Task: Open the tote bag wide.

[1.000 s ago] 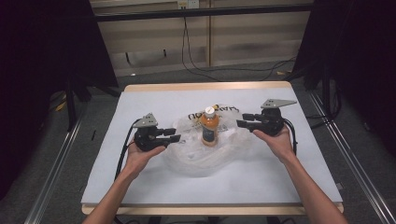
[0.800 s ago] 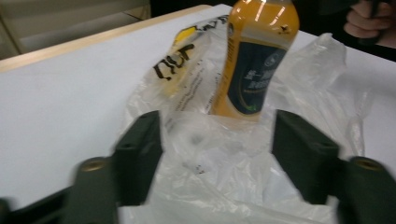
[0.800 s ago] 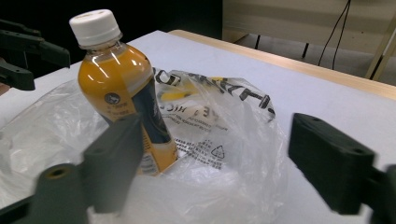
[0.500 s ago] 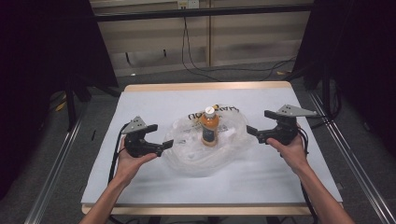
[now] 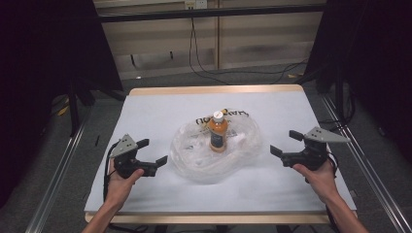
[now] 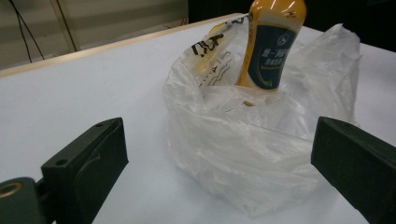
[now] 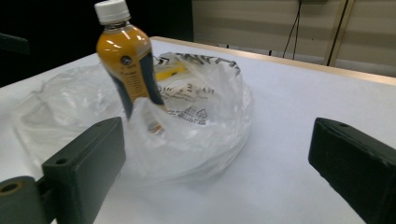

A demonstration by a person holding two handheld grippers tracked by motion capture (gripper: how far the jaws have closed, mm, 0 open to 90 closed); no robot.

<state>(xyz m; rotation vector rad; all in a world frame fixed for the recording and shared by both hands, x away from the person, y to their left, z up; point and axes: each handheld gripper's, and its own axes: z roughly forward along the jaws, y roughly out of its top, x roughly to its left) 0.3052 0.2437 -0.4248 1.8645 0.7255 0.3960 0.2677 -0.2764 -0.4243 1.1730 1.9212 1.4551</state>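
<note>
High view: an orange drink bottle with a white cap stands upright inside a crumpled clear plastic bag at the middle of the white table. The left gripper, held in the person's left hand, lies just beside the bag's left edge, jaws spread and pointing toward it with nothing between them. The right gripper, held in the right hand, sits a little apart from the bag's right edge, jaws likewise spread and empty. Both sets of jaws have just been opening. Left gripper view: the two black jaws stand wide at the lower corners, clear of the bag, whose rumpled wall rises between and beyond them; the bottle shows its dark label above the plastic, its cap cut off by the top edge. Right gripper view: the jaws again stand wide and released; the bag spreads low over the table, and the bottle appears to lean slightly, though this may be camera tilt.
</note>
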